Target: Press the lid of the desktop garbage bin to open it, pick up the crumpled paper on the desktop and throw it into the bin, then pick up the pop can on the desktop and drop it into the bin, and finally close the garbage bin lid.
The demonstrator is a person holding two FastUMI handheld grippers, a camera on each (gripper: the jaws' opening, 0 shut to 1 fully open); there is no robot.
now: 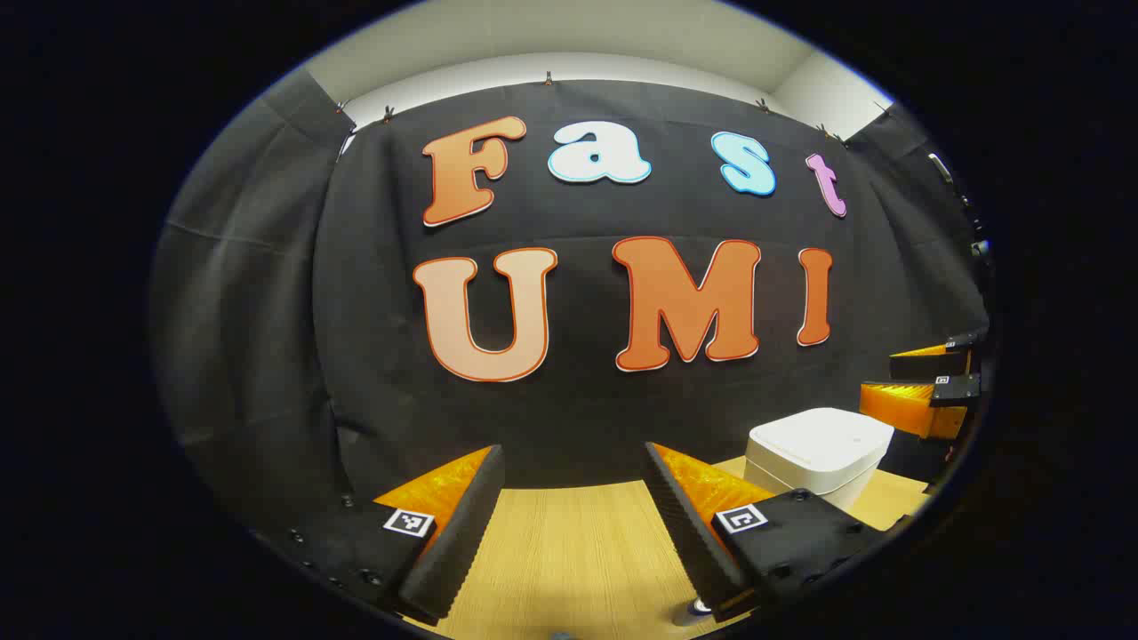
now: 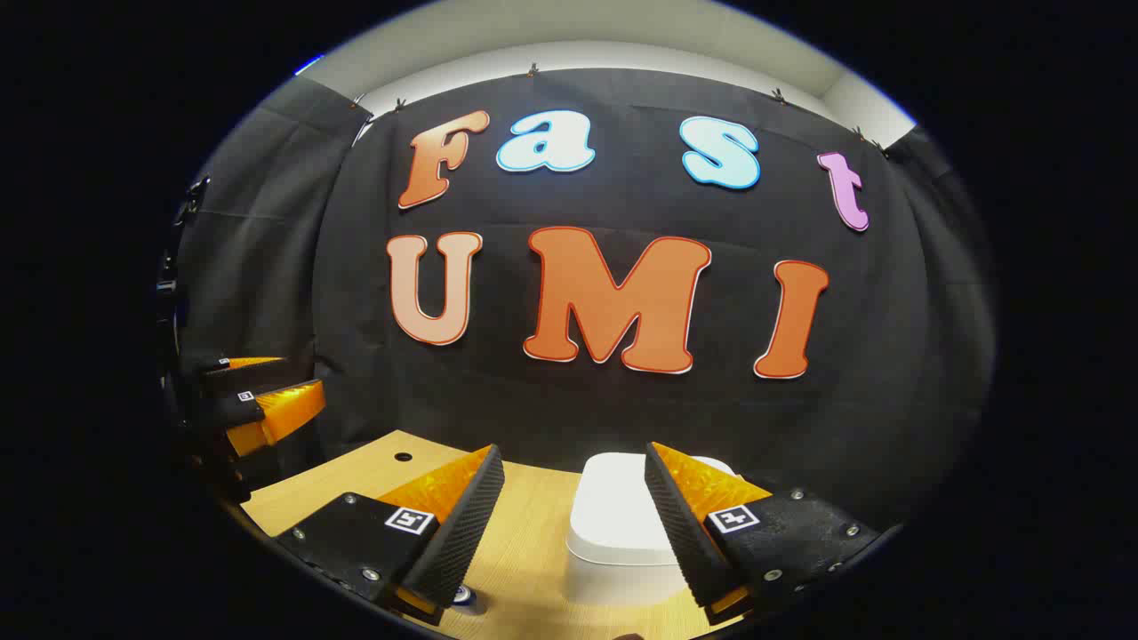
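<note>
On the left side of the desk (image 1: 569, 551), the left hand-held gripper (image 1: 573, 524) hovers with fingers spread, holding nothing. Further right stands the white garbage bin (image 2: 622, 516), lid down, near the desk's back edge by the booth wall. The right hand-held gripper (image 2: 573, 524) hangs just before it, released and empty. A lowered lid fits either a bin awaiting rubbish or one already filled. Bare desk lies between the grippers.

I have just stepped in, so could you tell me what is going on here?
A person holds two grippers over a wooden desktop. The right gripper is open and hangs in front of the white garbage bin, whose lid is closed. The left gripper is open, holding nothing, with the bin on its right.
</note>
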